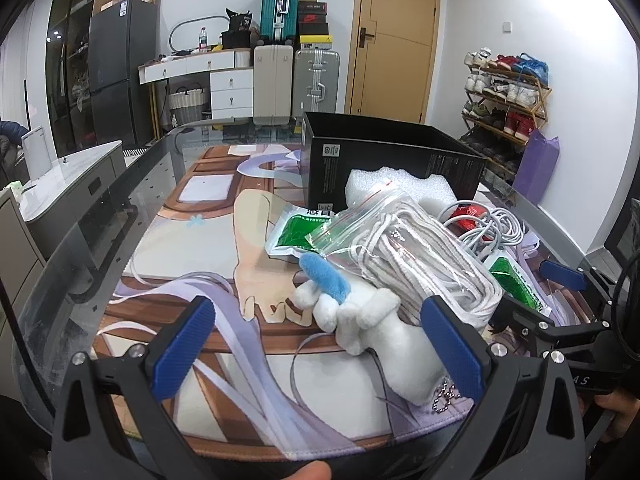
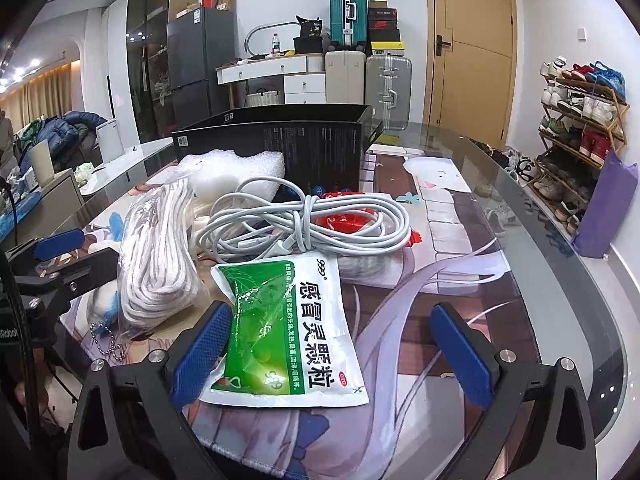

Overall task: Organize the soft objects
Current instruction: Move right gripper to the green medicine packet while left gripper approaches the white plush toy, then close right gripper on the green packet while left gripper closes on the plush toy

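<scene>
- The left claw (image 1: pixel 320 344) is wide open, with its blue pads spread apart. A white plush toy (image 1: pixel 372 320) with a blue part lies on the surface (image 1: pixel 192 240) between the pads, closer to the right pad. It is not squeezed.
- A clear zip bag of white rope (image 1: pixel 420 256) rests on the toy's far side.
- The right claw (image 2: pixel 332 352) is wide open too. A green and white medicine packet (image 2: pixel 288 332) lies flat between its pads, touching the left pad.
- Just past the packet sits a bundle of white cable (image 2: pixel 304 224) tied in a loop, with a red wrapper (image 2: pixel 348 220) under it.
- A second green packet (image 1: pixel 296 232) lies to the left of the rope bag.
- A piece of white foam (image 2: pixel 232 172) sits behind the pile, against a black box (image 2: pixel 296 140) with an open top at the far side.
- A picture mat (image 1: pixel 224 208) covers the glass surface under everything.
</scene>
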A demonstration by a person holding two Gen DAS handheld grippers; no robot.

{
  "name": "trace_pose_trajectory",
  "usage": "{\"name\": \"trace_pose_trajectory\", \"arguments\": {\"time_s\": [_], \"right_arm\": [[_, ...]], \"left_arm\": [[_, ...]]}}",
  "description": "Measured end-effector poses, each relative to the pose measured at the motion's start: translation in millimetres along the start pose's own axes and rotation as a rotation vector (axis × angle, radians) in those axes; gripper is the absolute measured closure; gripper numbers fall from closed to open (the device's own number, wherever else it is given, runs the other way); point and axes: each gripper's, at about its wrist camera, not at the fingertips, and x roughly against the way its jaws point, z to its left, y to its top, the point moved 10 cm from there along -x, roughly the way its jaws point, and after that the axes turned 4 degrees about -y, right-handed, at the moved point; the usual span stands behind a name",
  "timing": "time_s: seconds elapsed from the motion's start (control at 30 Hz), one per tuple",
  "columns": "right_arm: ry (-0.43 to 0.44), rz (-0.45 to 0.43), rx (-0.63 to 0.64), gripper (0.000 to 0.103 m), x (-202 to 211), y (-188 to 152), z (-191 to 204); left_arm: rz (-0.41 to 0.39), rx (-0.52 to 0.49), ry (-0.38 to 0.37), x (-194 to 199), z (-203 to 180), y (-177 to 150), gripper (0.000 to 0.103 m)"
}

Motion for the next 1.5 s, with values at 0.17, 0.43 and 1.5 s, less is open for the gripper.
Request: {"name": "trace_pose_trajectory", "arguments": {"time_s": [0.17,0.43,1.5], "right_arm": [[0.002,-0.003,0.002,0.003,2.5,-1.8,-0.4],[0.007,-0.001,0.006,0.005,5.9,-3.8,0.8],[0.053,-0.011,0.051,0.047,12.7,-3.3,11.0]], "left_arm": [[0.005,-0.013,0.026,8.2,10.0,-1.2,0.0],[0.064,0.017,-0.017,2.0,-0.2,-1.4,0.0],[0.136,-0.082,-0.004,-2.0,-4.7,-13.2,0.055]]}}
